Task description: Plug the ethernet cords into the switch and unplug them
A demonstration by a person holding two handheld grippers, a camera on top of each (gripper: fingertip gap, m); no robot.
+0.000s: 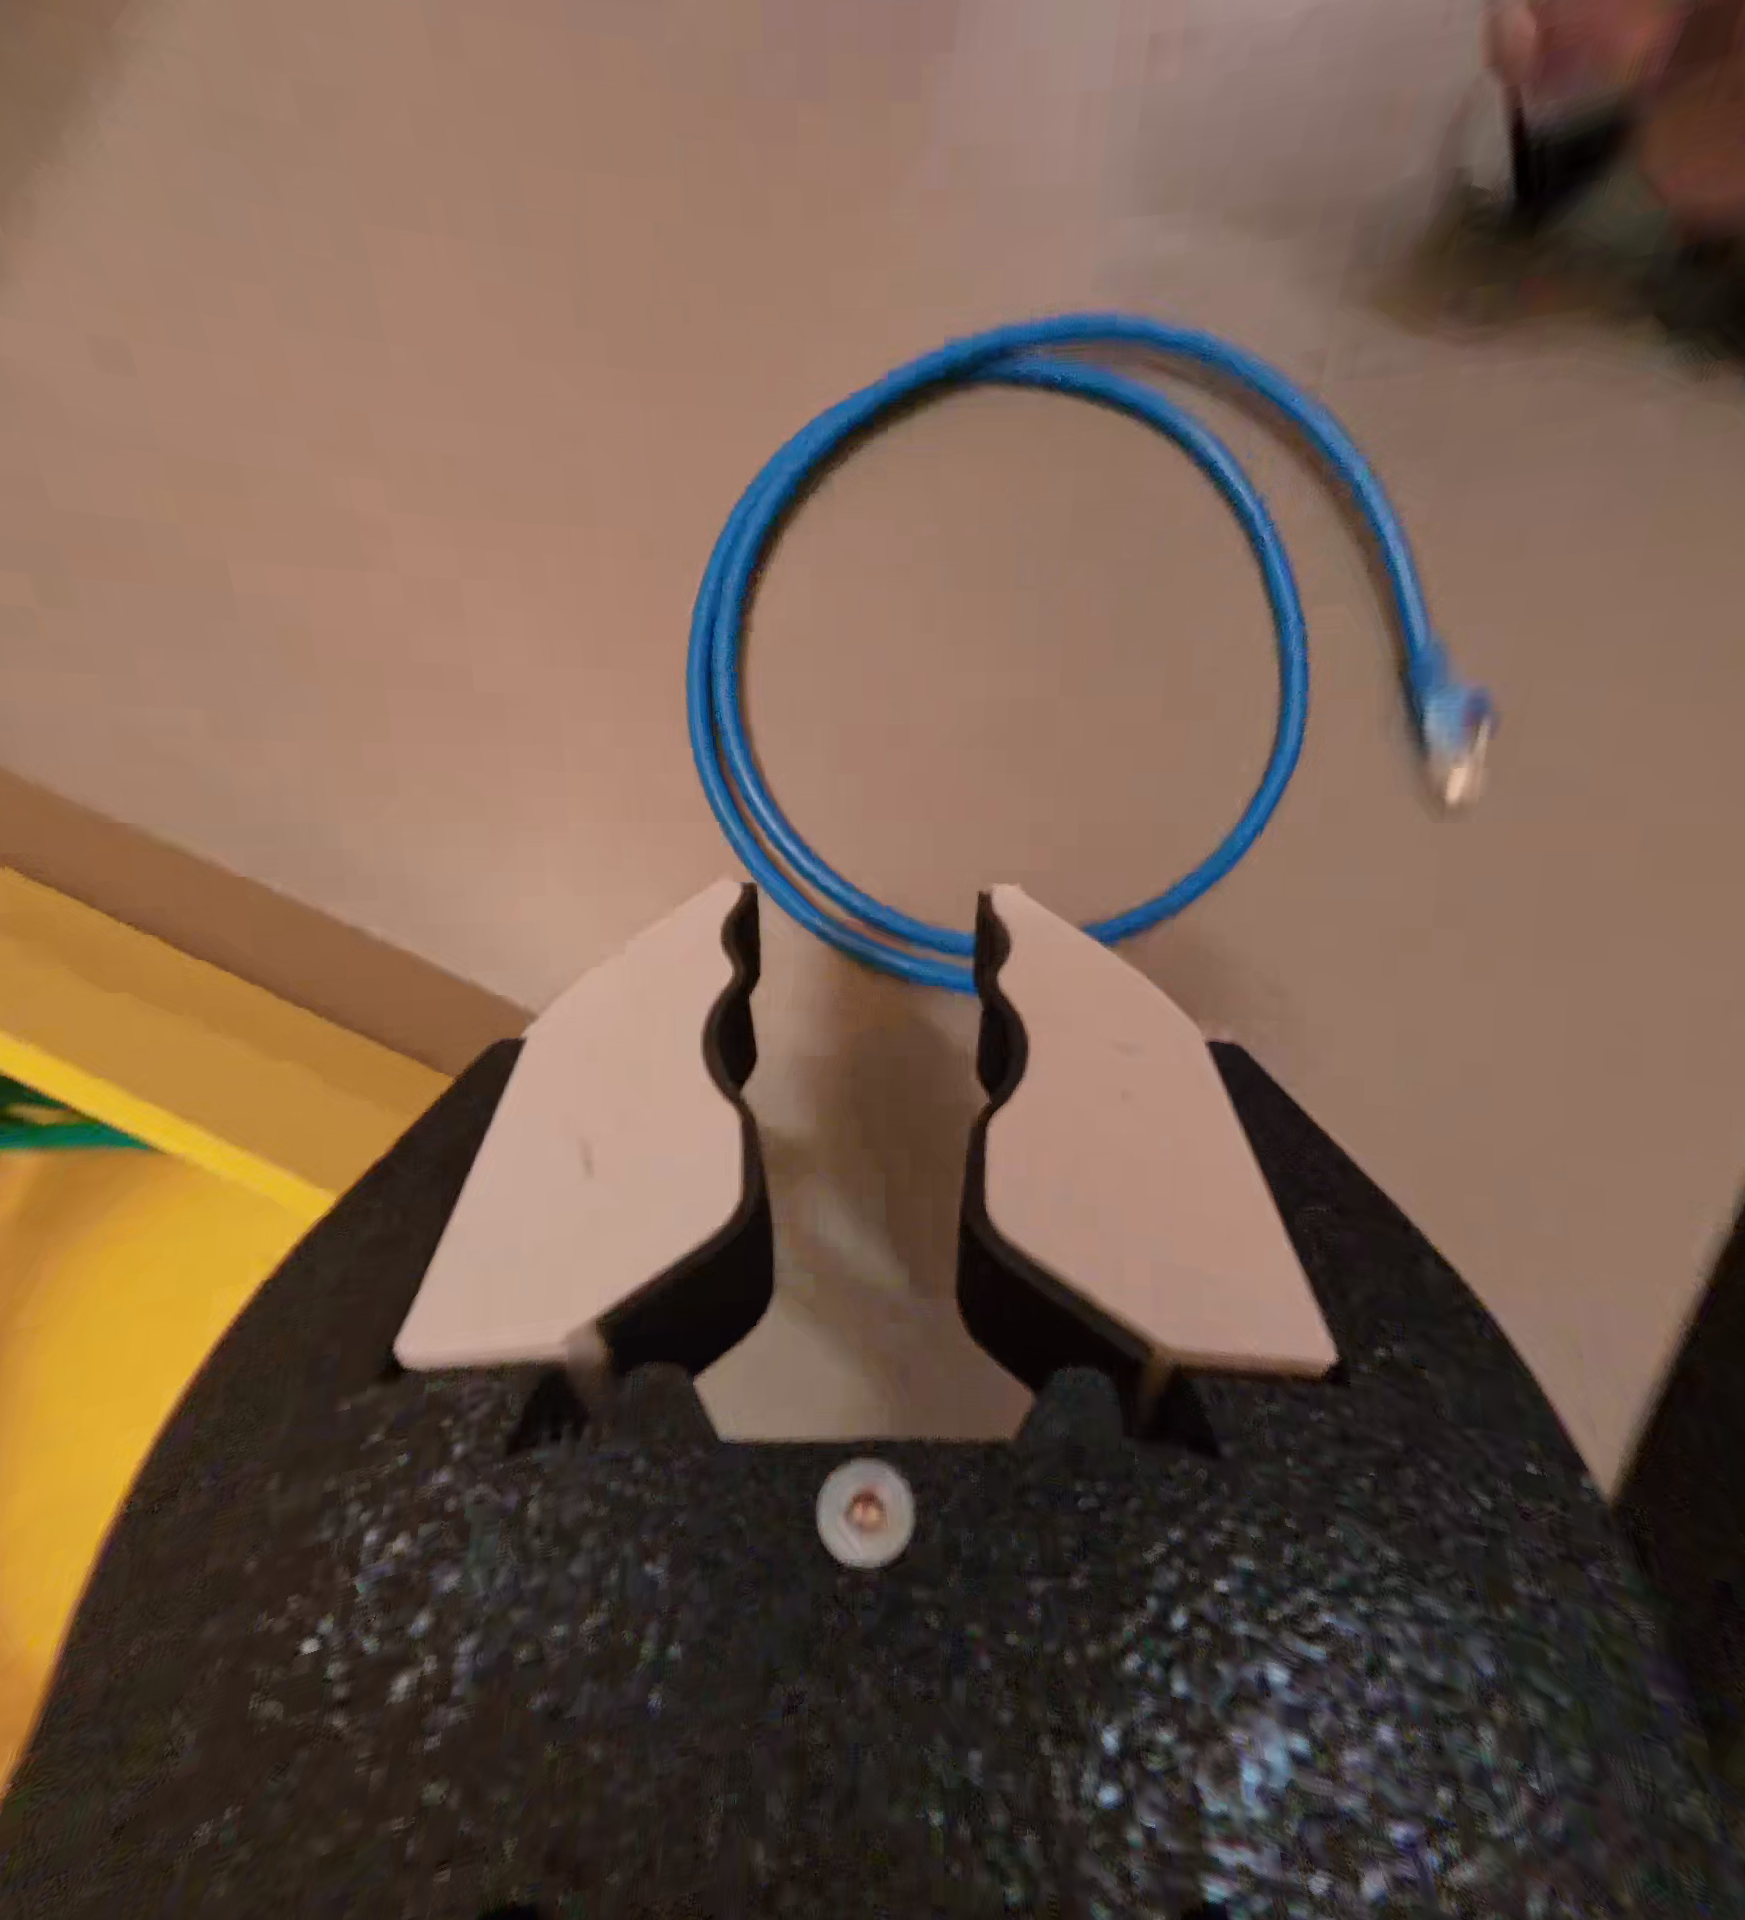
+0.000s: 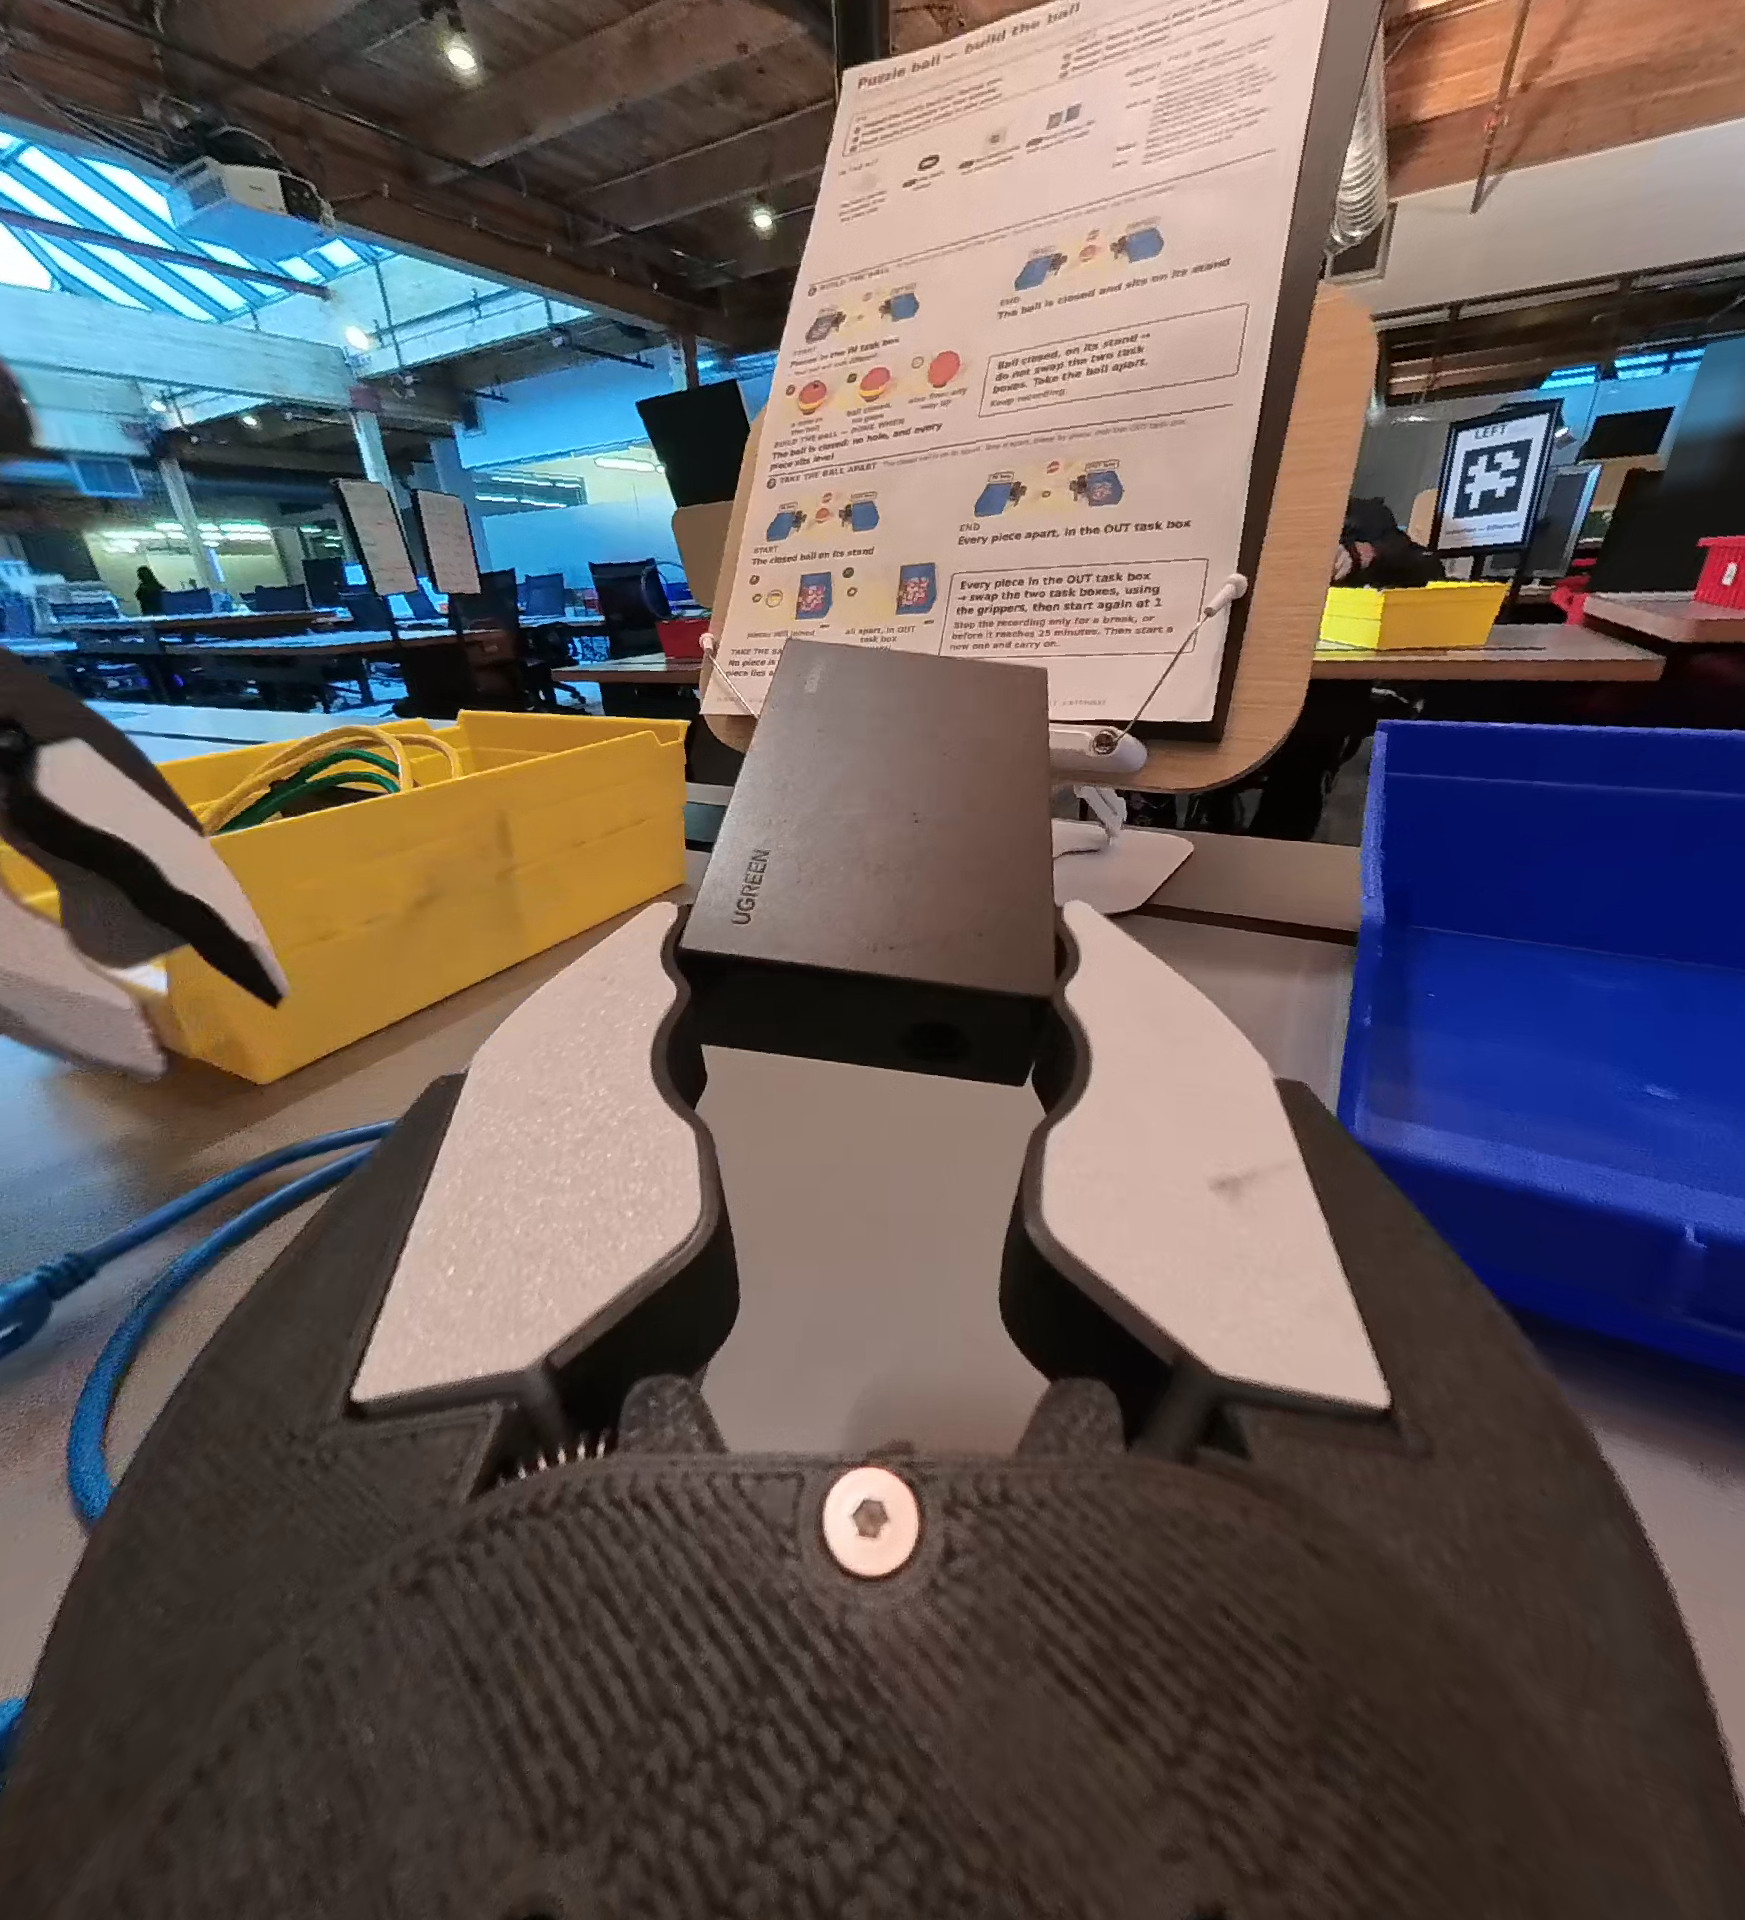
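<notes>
- Gripping a dark grey network switch, the right gripper has both fingertips pressed against the near end of the box's sides; the switch juts forward and upward beyond the tips, tilted.
- Left gripper shows a clear gap between its fingers and nothing held; it hovers over the pale tabletop.
- Blue ethernet cord lies coiled in a ring on the table just ahead of the left fingertips, its near arc passing behind the right-hand finger; its plug rests ahead and to the right of the tips, unconnected.
- Yellow bin, holding green and yellowish cables, sits ahead-left of the right gripper.
- Blue bin stands to its right.
- Instruction sheet on a stand is upright directly beyond the switch.
</notes>
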